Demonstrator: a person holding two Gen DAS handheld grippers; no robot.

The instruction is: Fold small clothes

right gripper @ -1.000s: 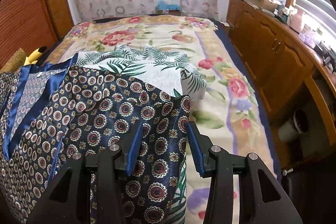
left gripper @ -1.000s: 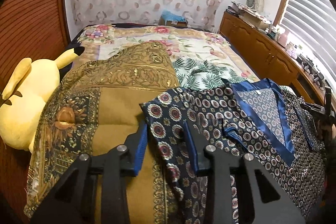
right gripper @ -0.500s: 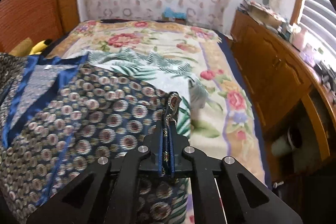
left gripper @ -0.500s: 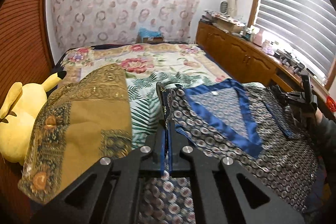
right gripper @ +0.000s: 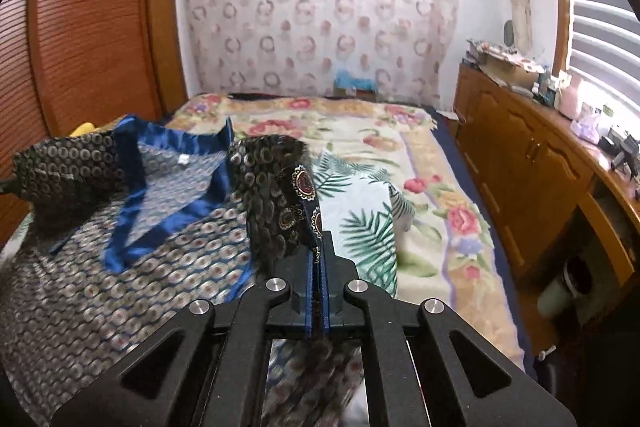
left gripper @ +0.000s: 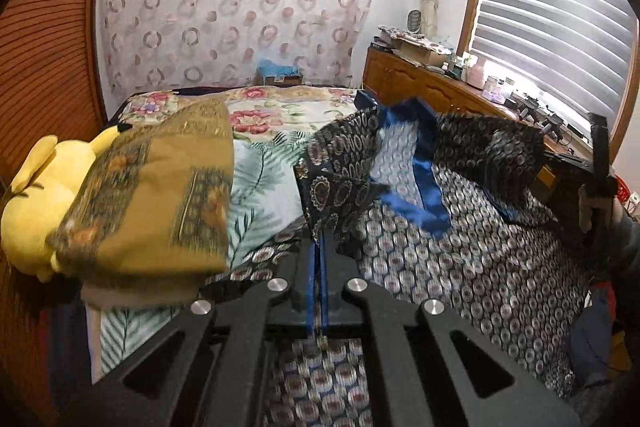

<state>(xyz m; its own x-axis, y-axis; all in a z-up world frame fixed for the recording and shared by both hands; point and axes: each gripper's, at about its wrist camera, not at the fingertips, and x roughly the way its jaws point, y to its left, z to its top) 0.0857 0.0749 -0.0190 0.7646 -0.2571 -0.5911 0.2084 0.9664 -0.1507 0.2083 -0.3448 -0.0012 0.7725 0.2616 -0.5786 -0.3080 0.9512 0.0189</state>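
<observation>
A dark navy patterned top with a bright blue V-neck trim [left gripper: 460,239] hangs lifted above the bed between both grippers. My left gripper [left gripper: 318,247] is shut on its left shoulder edge. My right gripper [right gripper: 317,259] is shut on its right shoulder edge; the top [right gripper: 152,227] spreads to its left, neck trim and white label facing up. The right gripper also shows at the far right of the left wrist view [left gripper: 598,163]. The top's lower part is hidden below both cameras.
A floral bedspread [right gripper: 420,163] covers the bed. A green leaf-print cloth [right gripper: 368,227] lies under the top. An ochre patterned cloth [left gripper: 160,195] and a yellow plush toy [left gripper: 36,195] lie at left. A wooden cabinet [right gripper: 532,163] runs along the right; a wooden door [right gripper: 88,27] stands left.
Both grippers closed on the top's shoulder edges, then raised it off the bed. The fabric now hangs and bunches, and both cameras sit higher.
</observation>
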